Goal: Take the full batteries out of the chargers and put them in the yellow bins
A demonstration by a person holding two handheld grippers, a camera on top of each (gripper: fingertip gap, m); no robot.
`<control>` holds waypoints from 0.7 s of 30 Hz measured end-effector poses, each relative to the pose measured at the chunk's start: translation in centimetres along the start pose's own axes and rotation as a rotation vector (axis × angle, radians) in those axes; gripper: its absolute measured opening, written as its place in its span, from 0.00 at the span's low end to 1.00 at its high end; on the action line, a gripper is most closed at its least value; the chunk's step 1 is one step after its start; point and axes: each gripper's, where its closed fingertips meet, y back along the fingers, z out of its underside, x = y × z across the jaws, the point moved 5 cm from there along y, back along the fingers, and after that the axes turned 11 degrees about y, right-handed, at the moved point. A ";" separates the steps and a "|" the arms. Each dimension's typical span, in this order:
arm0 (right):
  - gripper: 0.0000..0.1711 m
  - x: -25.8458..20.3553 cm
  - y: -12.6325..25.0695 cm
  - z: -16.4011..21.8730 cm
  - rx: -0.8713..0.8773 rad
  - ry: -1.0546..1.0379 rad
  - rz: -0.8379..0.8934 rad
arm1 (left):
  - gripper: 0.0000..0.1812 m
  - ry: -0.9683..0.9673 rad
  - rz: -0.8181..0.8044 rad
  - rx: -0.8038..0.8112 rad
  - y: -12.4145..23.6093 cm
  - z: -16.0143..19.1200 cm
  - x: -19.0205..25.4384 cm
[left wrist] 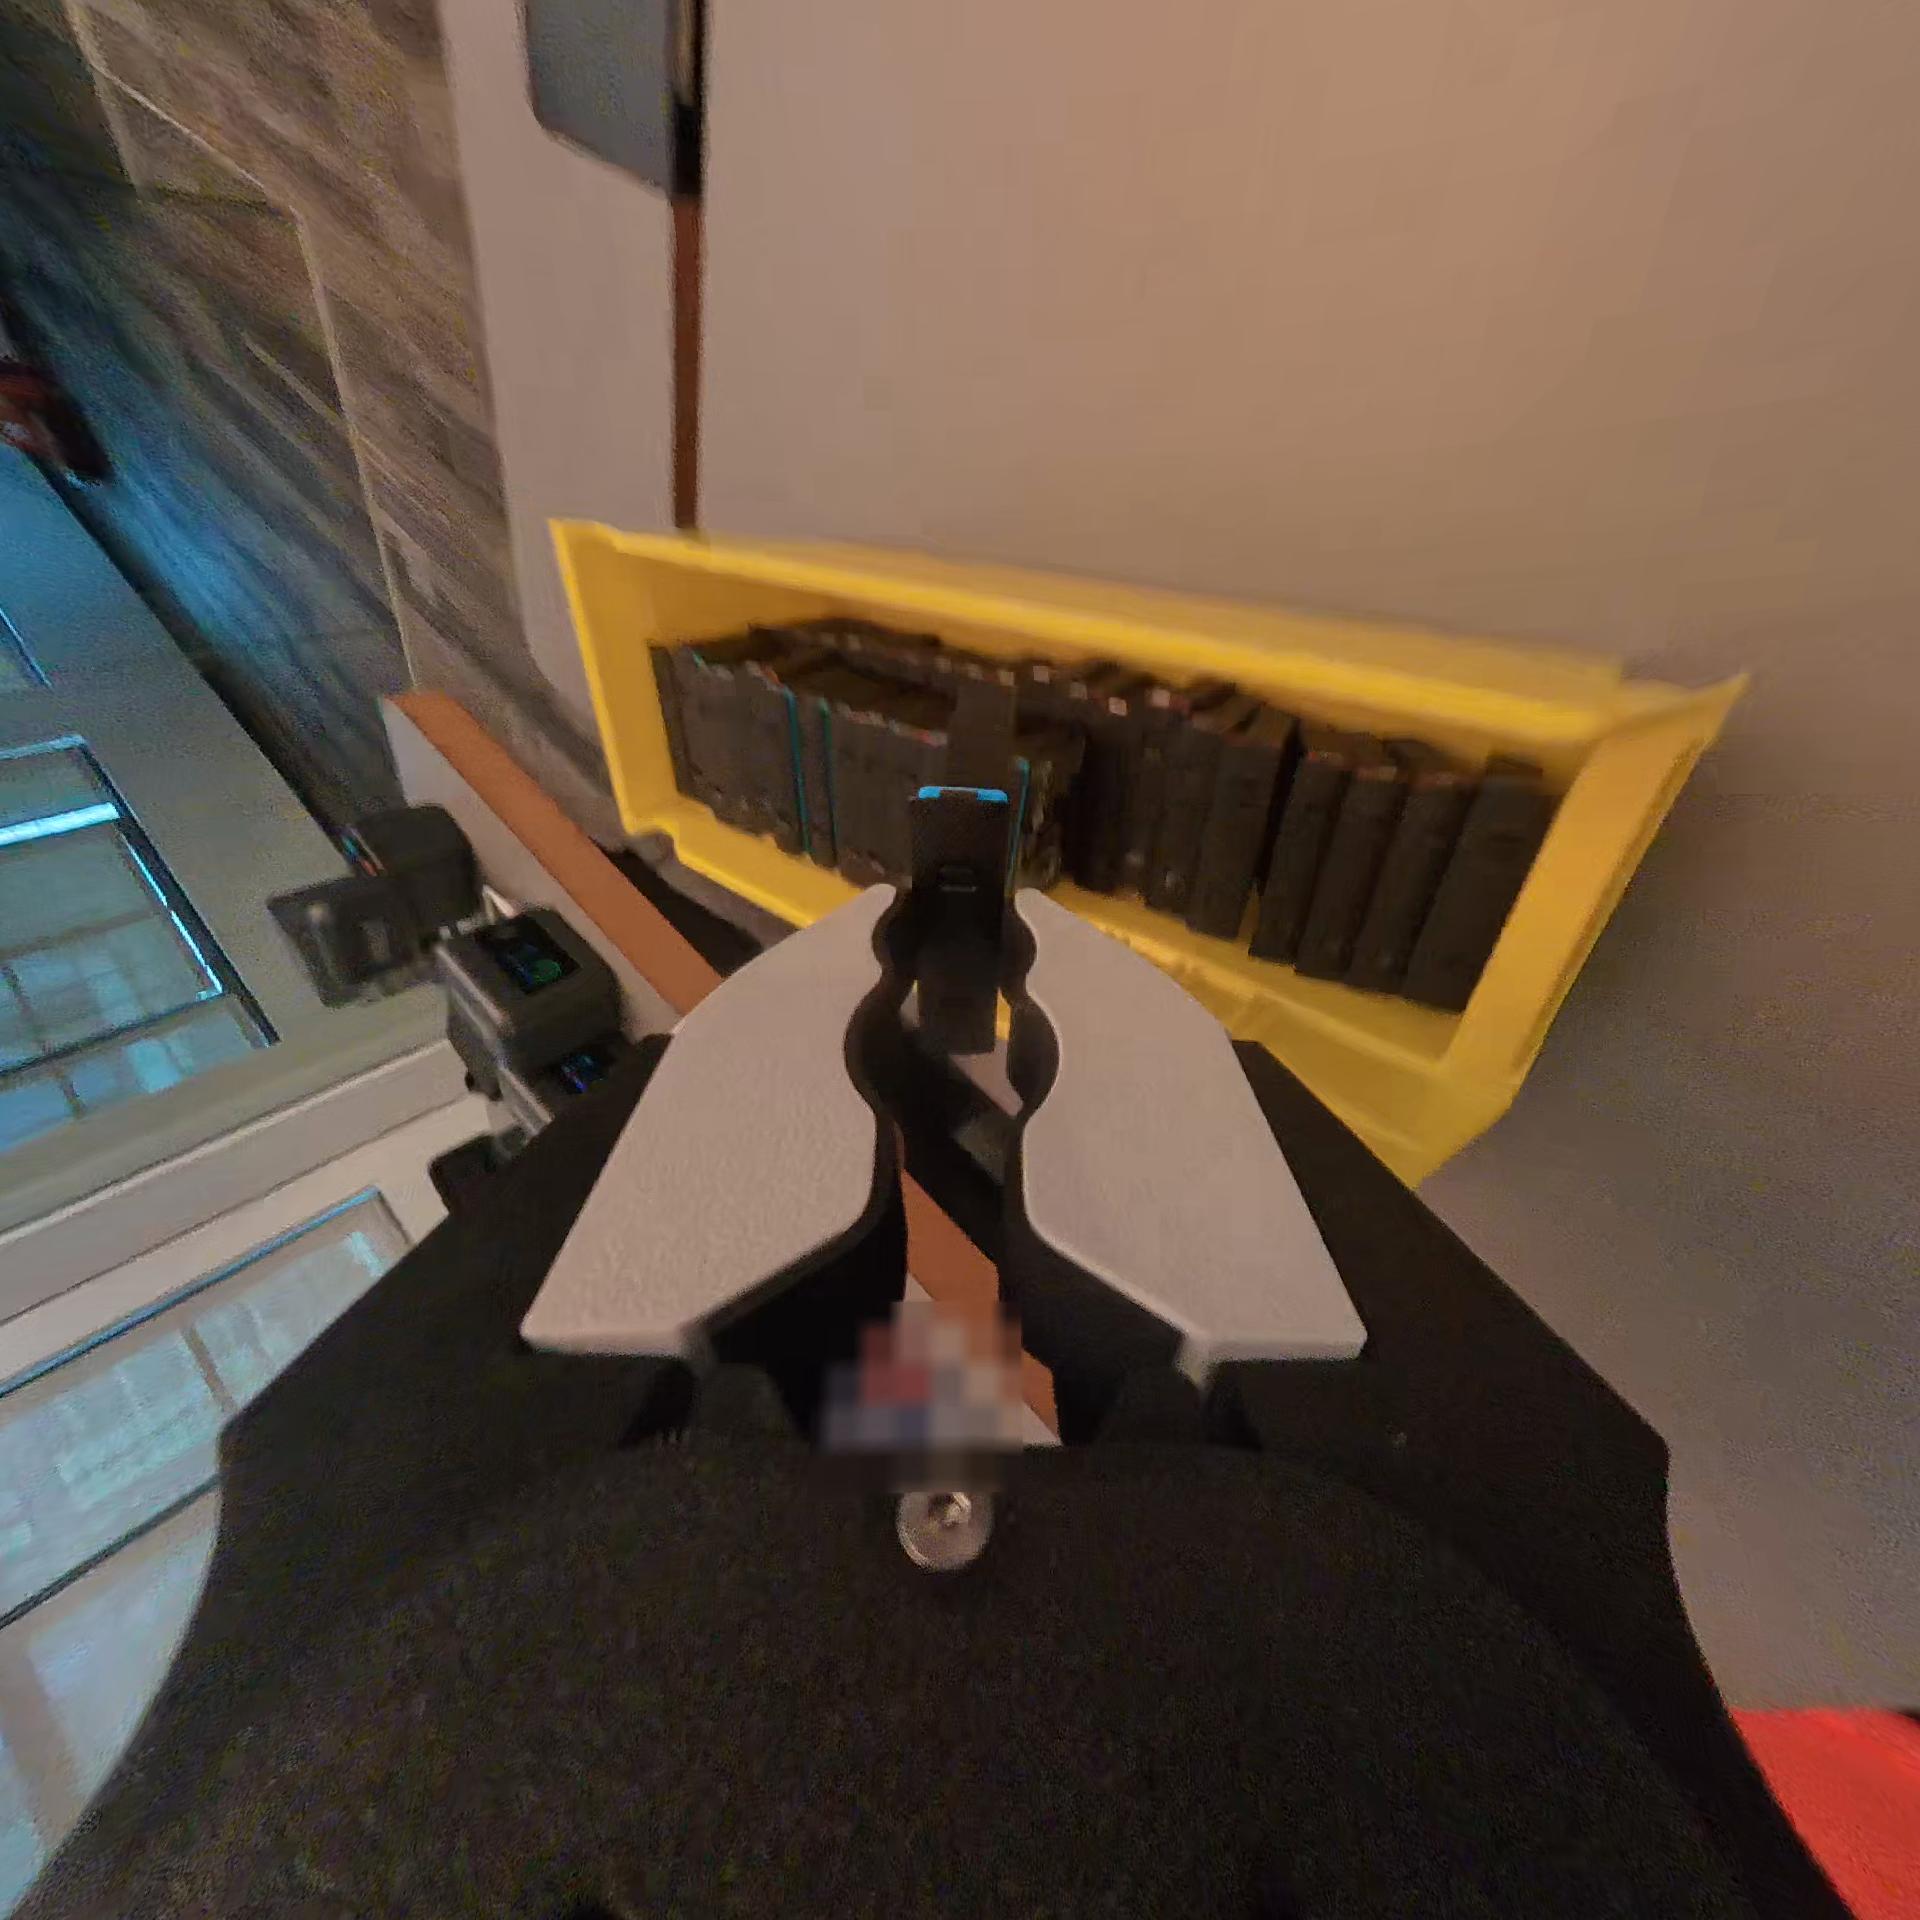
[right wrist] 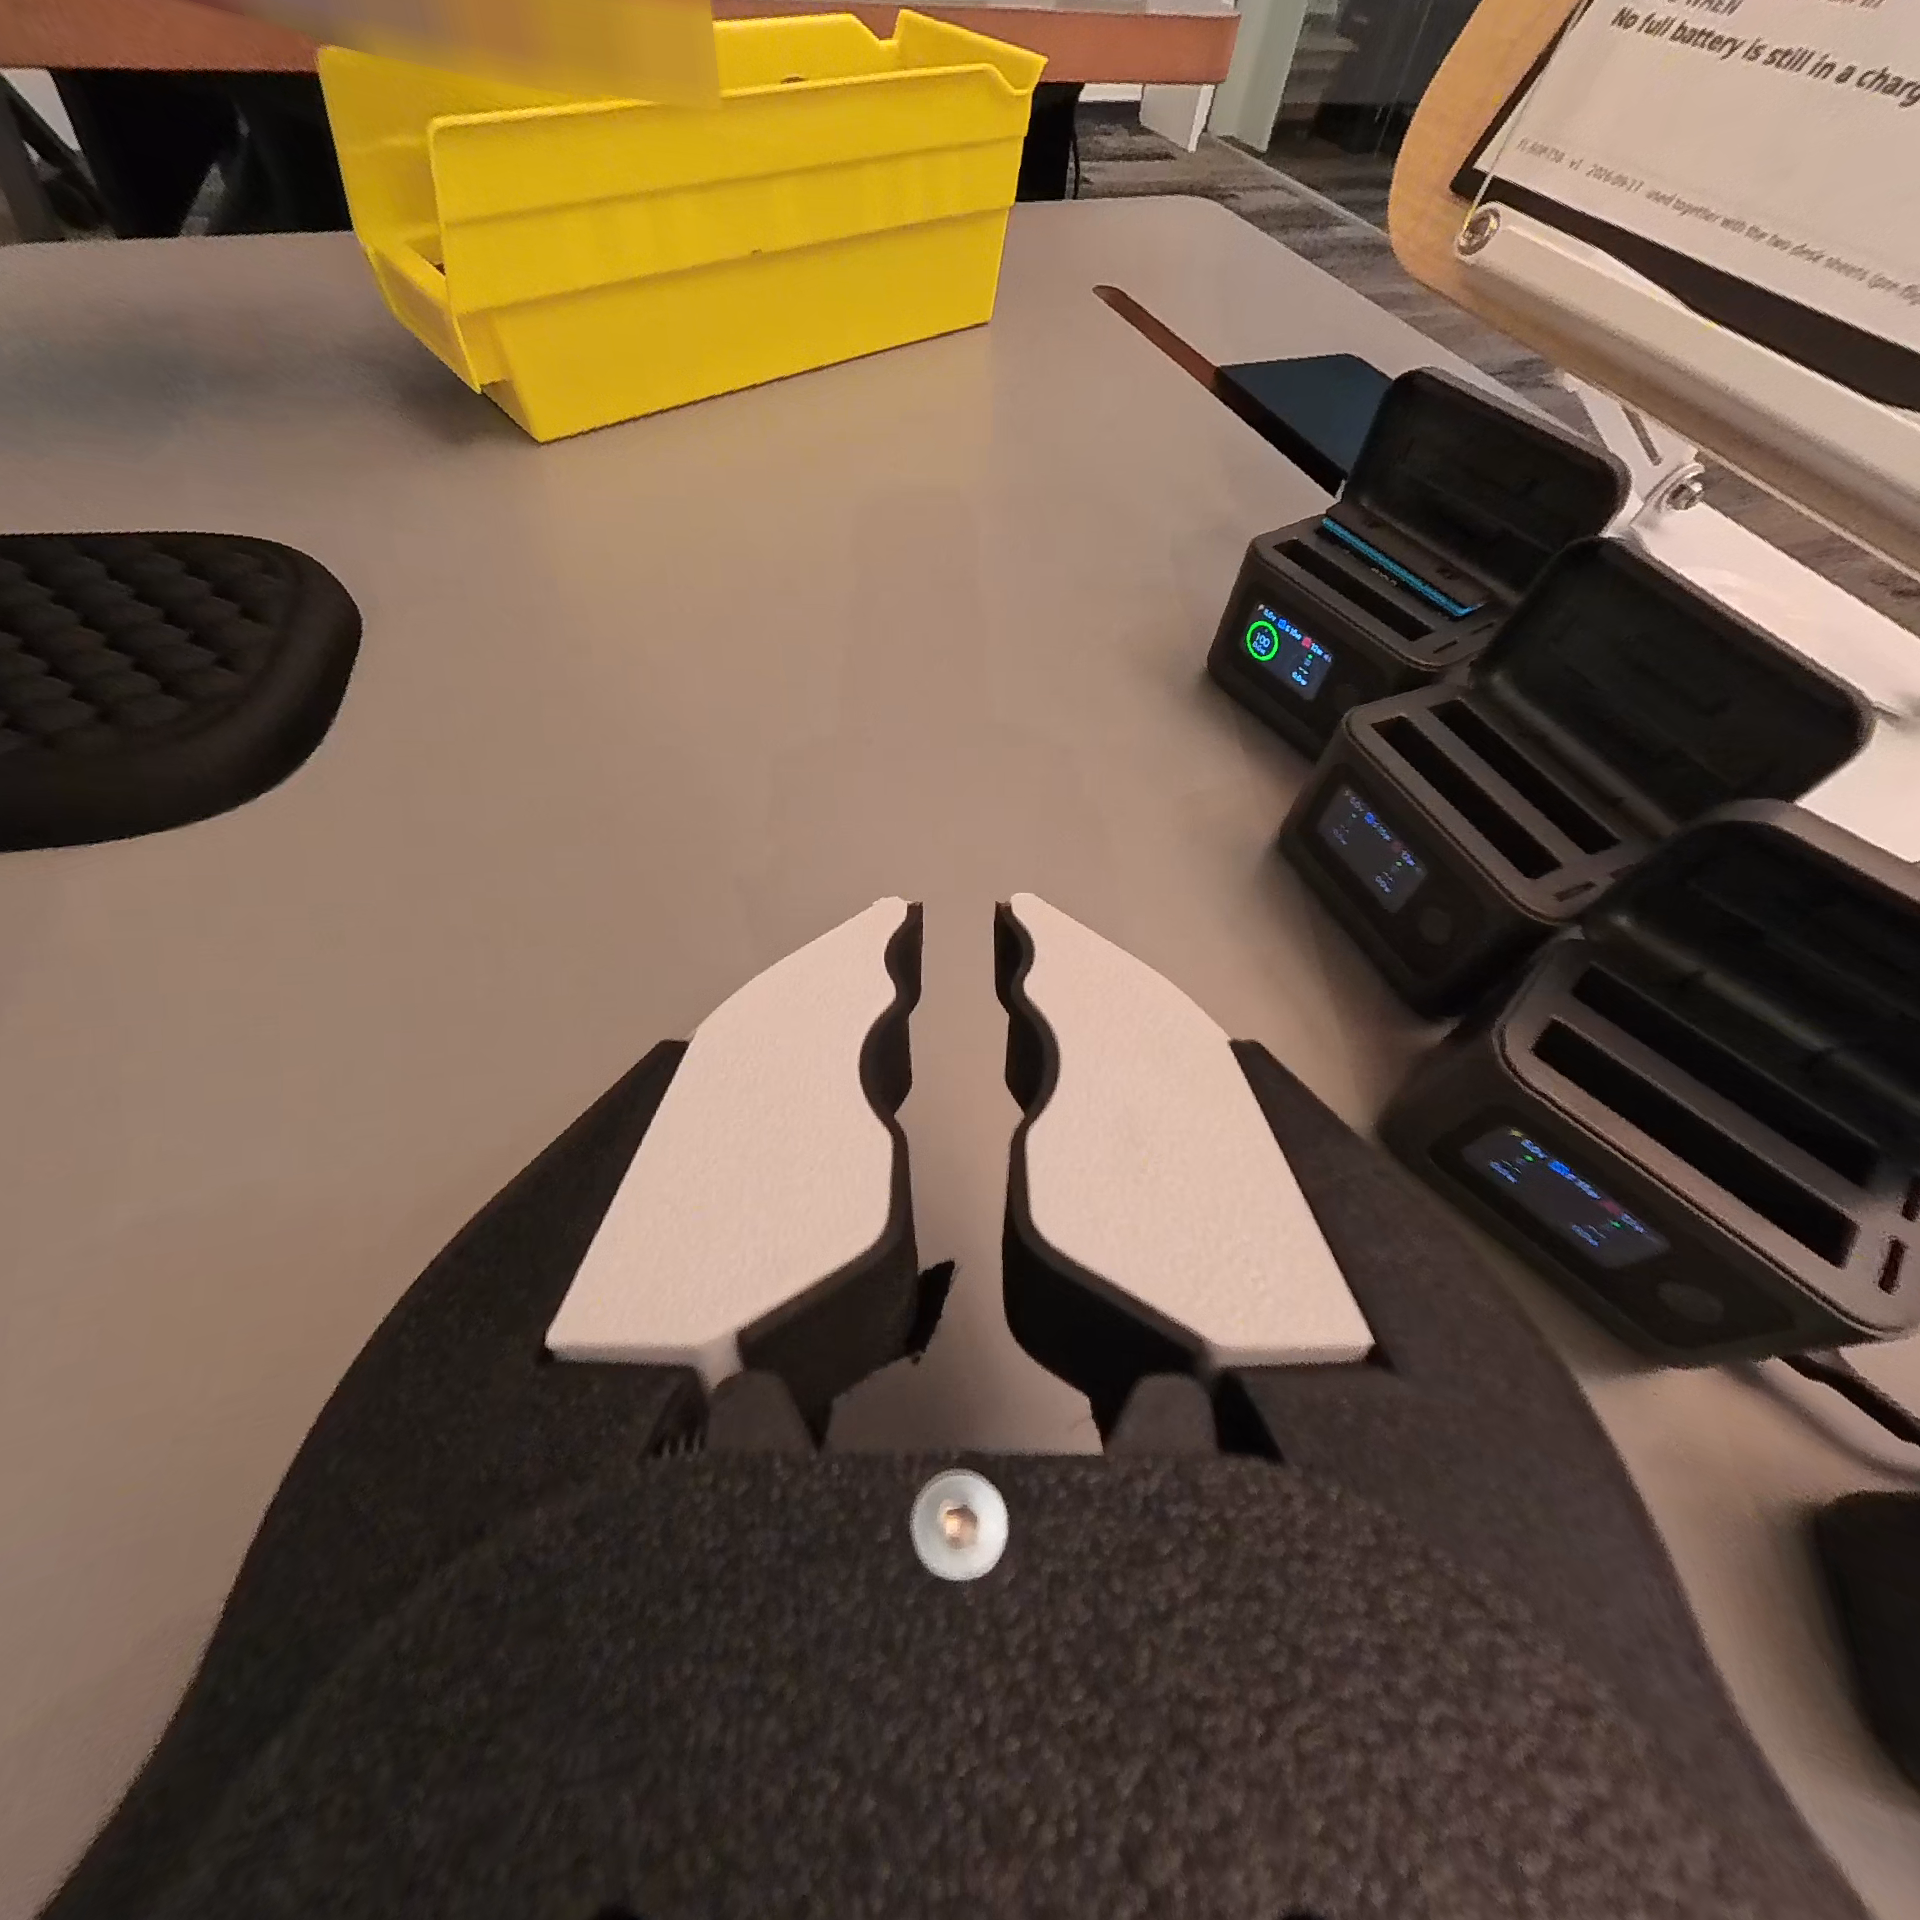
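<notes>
My left gripper [left wrist: 956, 914] is shut on a black battery [left wrist: 958, 883] with a blue end. It holds the battery over a yellow bin [left wrist: 1351, 665] packed with several black batteries [left wrist: 1351, 842]. In the right wrist view, my right gripper [right wrist: 956, 909] hangs above the grey table with its jaws a narrow gap apart and nothing between them. Three black chargers stand open at the right. The far charger [right wrist: 1382, 592] holds a battery with a blue edge [right wrist: 1392, 571] and shows a green ring on its screen. The middle charger [right wrist: 1538, 790] and near charger [right wrist: 1704, 1122] have empty slots.
A yellow bin [right wrist: 707, 239] stands at the far middle of the grey table [right wrist: 727, 675]. A black padded mat [right wrist: 135, 675] lies at the left. A wooden-framed sign [right wrist: 1662, 187] stands behind the chargers. A charger [left wrist: 530, 977] shows in the left wrist view. Spacing between my two grippers at the tips: around 40 cm.
</notes>
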 end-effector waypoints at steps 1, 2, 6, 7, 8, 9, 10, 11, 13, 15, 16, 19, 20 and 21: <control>0.08 0.0 0.0 -0.1 0.003 0.001 -0.002 | 0.09 0.006 0.005 0.047 0.9 -1.1 0.1; 0.08 -0.1 0.0 -0.1 0.006 0.002 -0.002 | 0.09 0.006 0.015 0.095 1.6 -2.3 0.4; 0.08 -0.2 0.0 -0.4 0.016 0.013 -0.003 | 0.08 -0.047 0.115 0.255 3.5 -8.1 2.8; 0.08 -0.3 0.0 -0.4 0.015 0.014 -0.004 | 0.09 -0.065 0.140 0.284 3.6 -9.7 3.5; 0.08 -0.3 0.0 -0.4 0.013 0.015 -0.006 | 0.09 -0.081 0.160 0.307 3.6 -11.3 4.0; 0.08 -0.3 0.0 -0.3 0.011 0.015 -0.008 | 0.09 -0.094 0.181 0.321 3.4 -12.9 4.5; 0.08 -0.4 0.0 -0.3 0.009 0.016 -0.010 | 0.08 -0.107 0.201 0.331 3.1 -14.6 4.9; 0.08 -0.4 0.0 -0.3 0.008 0.018 -0.012 | 0.08 -0.116 0.222 0.338 2.7 -16.2 5.3; 0.08 -0.4 0.0 -0.3 0.007 0.021 -0.012 | 0.09 -0.139 0.253 0.313 1.4 -19.2 5.9; 0.08 -0.4 0.0 -0.3 0.007 0.021 -0.013 | 0.09 -0.158 0.280 0.271 -0.2 -22.0 6.2; 0.08 -0.3 0.1 -0.3 0.007 0.022 -0.013 | 0.09 -0.158 0.295 0.252 -1.0 -23.4 6.2; 0.08 -0.3 0.1 -0.3 0.006 0.025 -0.013 | 0.09 -0.161 0.322 0.184 -3.1 -26.8 6.0; 0.08 -0.4 0.1 -0.3 0.006 0.026 -0.014 | 0.09 -0.165 0.331 0.162 -3.7 -27.8 6.0; 0.08 -0.4 0.1 -0.3 0.005 0.028 -0.014 | 0.09 -0.167 0.350 0.138 -4.2 -28.6 5.9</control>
